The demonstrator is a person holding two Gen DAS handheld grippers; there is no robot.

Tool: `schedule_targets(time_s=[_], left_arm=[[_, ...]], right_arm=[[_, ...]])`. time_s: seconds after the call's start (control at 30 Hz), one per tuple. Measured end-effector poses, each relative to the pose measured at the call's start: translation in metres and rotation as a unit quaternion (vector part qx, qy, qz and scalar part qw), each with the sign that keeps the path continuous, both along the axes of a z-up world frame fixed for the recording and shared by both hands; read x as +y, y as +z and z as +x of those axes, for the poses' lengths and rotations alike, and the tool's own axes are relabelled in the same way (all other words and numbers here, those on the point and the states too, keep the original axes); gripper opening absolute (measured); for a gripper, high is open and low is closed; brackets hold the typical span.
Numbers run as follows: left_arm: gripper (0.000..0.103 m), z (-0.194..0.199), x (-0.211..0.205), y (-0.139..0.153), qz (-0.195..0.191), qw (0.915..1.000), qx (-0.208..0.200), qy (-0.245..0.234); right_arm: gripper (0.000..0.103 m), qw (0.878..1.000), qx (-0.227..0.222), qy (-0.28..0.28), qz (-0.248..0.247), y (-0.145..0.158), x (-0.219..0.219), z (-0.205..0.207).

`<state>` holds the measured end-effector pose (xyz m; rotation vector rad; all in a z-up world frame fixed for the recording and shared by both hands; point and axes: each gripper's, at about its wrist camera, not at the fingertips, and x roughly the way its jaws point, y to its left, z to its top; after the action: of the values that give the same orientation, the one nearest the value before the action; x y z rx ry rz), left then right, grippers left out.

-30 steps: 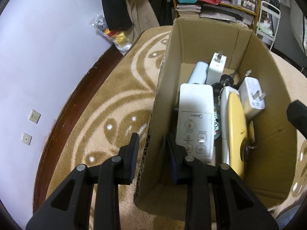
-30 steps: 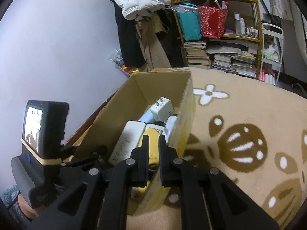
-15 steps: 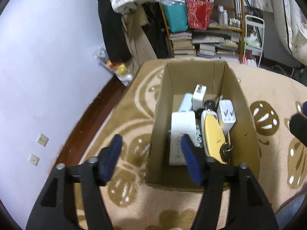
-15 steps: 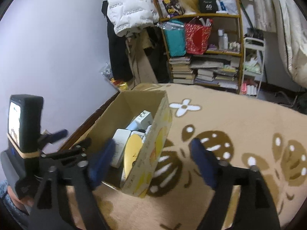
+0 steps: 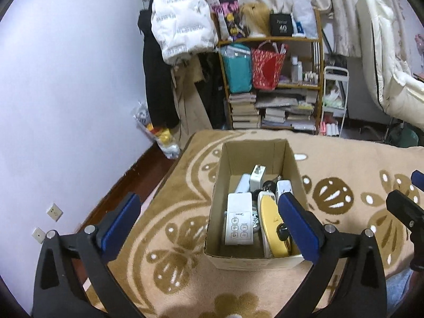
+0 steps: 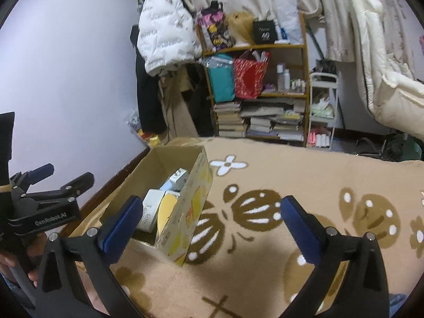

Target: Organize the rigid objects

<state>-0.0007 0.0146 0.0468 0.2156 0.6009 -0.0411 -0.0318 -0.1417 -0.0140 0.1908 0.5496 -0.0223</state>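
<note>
the left gripper [image 5: 209, 225] hangs above the near end of the cardboard box [image 5: 220, 182], its blue-padded jaws spread wide and gripping nothing. the right gripper [image 6: 209, 225] is just as wide apart and empty, off to the right of the box over the tan patterned rug [image 6: 304, 175].

the box sits on the rug with its top open, and the rigid things all lie inside it: a white remote [image 5: 239, 222] with four buttons flat at the near left, a yellow oval object [image 5: 271, 226] beside it on the right, a white charger [image 5: 257, 176] with its prongs up toward the far end, and a second white adapter [image 5: 284, 188] against the right wall (partly hidden by the left gripper's right finger). something dark lies between the two adapters, too small to tell.

behind the rug stand a wooden bookshelf [image 5: 275, 84] stacked with books and bags, and a white puffer jacket [image 5: 180, 26] hanging by the wall.
</note>
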Motion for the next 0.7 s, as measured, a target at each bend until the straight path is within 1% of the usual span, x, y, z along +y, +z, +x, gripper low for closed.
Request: schedule_targets(time_s=[0.13,0.2,0.27,0.33,0.47,0.57,0.7], left_arm=[[0.102,-0.023,-0.001,0.009,-0.005,0.9994,-0.029,-0.016],[0.102,-0.034,-0.003,0.009,0.001,0.9989,-0.043,-0.019],[0.102,-0.045,-0.004,0.006,0.003,0.9983,-0.055,-0.018],[0.102,-0.054,-0.003,0.002,-0.003,0.998,-0.06,-0.019],[0.102,-0.056,-0.002,-0.004,-0.012,0.9975,-0.066,-0.02],[0.102,-0.057,0.0,-0.007,-0.021,0.9972,-0.069,-0.021],[0.102,-0.058,0.003,-0.01,-0.033,0.9962,-0.077,-0.023]], right_arm=[[0.103,0.999,-0.035,-0.017,-0.016,0.006,-0.002,-0.022],[0.103,0.998,-0.051,-0.022,-0.015,0.007,-0.002,-0.032],[0.103,0.998,-0.054,-0.022,-0.008,0.006,-0.004,-0.037],[0.103,0.998,-0.057,-0.021,-0.004,0.004,-0.005,-0.041],[0.103,0.998,-0.062,-0.023,0.002,-0.002,-0.005,-0.045],[0.103,0.997,-0.069,-0.037,-0.017,-0.006,-0.003,-0.049],[0.103,0.997,-0.07,-0.035,-0.02,-0.011,0.002,-0.053]])
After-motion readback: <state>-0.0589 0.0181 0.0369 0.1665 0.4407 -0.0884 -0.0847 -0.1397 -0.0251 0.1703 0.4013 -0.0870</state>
